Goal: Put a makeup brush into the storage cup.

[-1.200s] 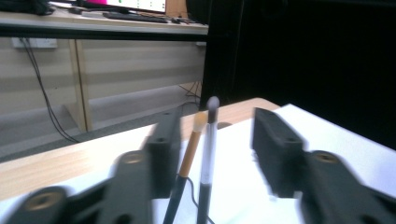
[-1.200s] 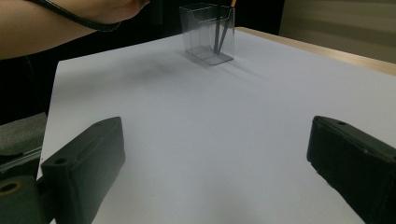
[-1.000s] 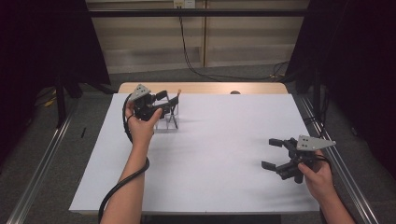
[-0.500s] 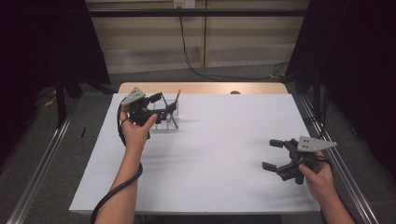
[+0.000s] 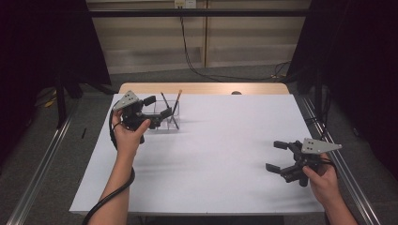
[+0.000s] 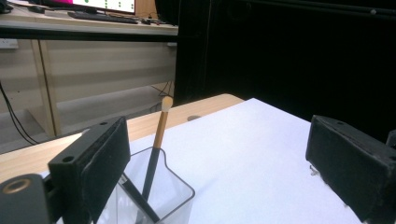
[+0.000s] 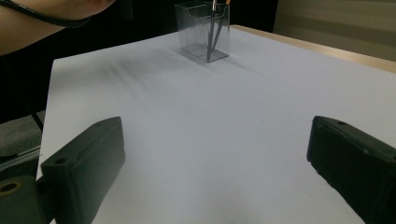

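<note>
Clear pen holder (image 5: pixel 165 121) beside the just-opened, empty left tongs (image 5: pixel 158 107).

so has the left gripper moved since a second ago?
Yes. The left gripper backed leftward off the clear pen holder, jaws just opening, nothing between them.

Clear glossy plastic for the pen holder (image 5: pixel 165 121), smooth-walled and see-through; inside it, a pencil (image 6: pixel 159 140) of orange-painted wood with a pale matt tip. Under the holder, matt white paper or board over the table (image 5: pixel 225 154); beyond the holder, a bare strip of pale smooth wood. Matt black, faintly grainy pads (image 6: pixel 105 161) just beside the holder.
</note>
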The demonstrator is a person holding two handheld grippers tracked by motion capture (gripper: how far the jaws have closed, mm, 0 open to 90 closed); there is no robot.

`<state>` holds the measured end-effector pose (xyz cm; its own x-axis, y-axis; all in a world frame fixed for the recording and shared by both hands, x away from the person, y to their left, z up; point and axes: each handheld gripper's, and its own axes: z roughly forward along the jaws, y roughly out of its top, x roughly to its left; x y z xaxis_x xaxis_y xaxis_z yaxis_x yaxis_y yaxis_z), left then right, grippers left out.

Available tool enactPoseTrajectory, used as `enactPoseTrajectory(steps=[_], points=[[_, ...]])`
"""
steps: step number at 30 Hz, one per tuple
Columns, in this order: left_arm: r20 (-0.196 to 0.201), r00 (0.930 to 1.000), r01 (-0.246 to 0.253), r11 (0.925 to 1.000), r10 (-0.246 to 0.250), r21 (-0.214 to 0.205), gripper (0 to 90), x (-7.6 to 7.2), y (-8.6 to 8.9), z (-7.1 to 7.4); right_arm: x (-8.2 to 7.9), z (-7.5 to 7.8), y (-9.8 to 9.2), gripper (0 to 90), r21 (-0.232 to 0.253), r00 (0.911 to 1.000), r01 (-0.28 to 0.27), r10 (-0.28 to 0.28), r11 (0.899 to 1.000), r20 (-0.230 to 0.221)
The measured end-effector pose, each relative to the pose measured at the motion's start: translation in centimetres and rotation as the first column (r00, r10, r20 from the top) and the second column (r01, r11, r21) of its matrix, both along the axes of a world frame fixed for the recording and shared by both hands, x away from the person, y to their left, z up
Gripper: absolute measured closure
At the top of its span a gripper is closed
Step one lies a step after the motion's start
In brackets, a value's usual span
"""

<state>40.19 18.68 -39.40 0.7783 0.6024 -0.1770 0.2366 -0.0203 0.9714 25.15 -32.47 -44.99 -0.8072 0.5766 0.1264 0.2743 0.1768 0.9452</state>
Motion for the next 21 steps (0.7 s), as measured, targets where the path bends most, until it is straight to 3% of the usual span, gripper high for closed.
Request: enactPoseTrajectory(steps=[8,14,21], points=[[0.009,0.9994,0.032,0.9990,-0.032,0.032,5.0,-1.0,1.0,-0.3,-0.2,0.0,0.0,4.1,-0.006,1.0000,0.003,-0.003,1.000,0.004],[0.007,0.9987,0.051,0.9986,-0.052,0.008,4.0,-1.7,1.7,-0.7,-0.3,-0.1,0.1,4.1,-0.019,1.0000,0.001,-0.001,1.000,0.007],[0.000,0.9961,0.089,0.9957,-0.089,0.026,2.1,-2.7,2.5,-1.5,-0.5,0.0,0.2,4.1,-0.027,0.9999,0.001,-0.001,1.000,0.012]])
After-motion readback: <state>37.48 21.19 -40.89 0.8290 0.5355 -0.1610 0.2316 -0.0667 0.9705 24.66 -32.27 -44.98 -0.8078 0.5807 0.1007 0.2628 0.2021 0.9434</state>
